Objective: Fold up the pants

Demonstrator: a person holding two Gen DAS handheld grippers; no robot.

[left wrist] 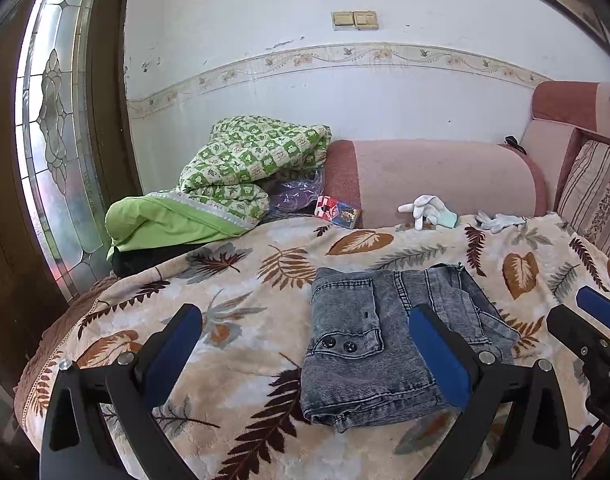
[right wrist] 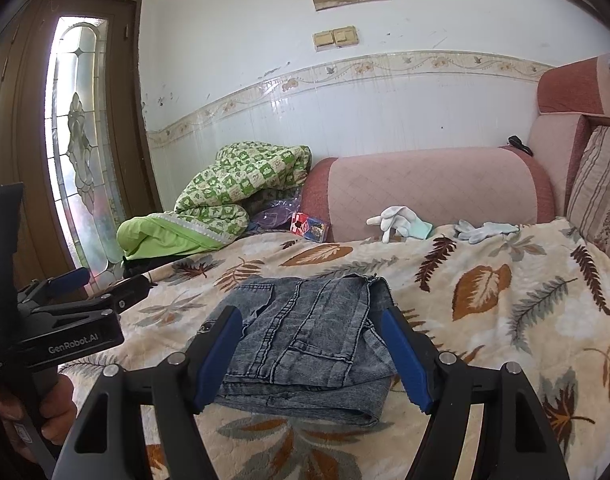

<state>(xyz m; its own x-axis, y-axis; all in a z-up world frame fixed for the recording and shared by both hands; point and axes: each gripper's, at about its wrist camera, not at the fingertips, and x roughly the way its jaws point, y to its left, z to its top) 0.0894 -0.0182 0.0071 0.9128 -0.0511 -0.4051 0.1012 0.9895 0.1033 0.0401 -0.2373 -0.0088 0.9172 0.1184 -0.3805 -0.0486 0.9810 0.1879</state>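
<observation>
The grey denim pants (left wrist: pixel 385 344) lie folded in a compact stack on the leaf-print blanket (left wrist: pixel 245 272), pocket with two dark buttons facing up. They also show in the right wrist view (right wrist: pixel 313 344). My left gripper (left wrist: pixel 305 320) is open and empty, held just above the near side of the pants. My right gripper (right wrist: pixel 309 320) is open and empty, jaws spread on either side of the stack's near edge. The right gripper shows at the right edge of the left wrist view (left wrist: pixel 585 312); the left gripper shows at the left of the right wrist view (right wrist: pixel 109 280).
A green patterned quilt (left wrist: pixel 241 168) is piled at the back left. White gloves (left wrist: pixel 429 208) and a small colourful pack (left wrist: pixel 337 210) lie by the pink sofa arm (left wrist: pixel 445 176). A striped cushion (left wrist: pixel 597 196) stands at the right. A glass door (left wrist: pixel 53 128) is at the left.
</observation>
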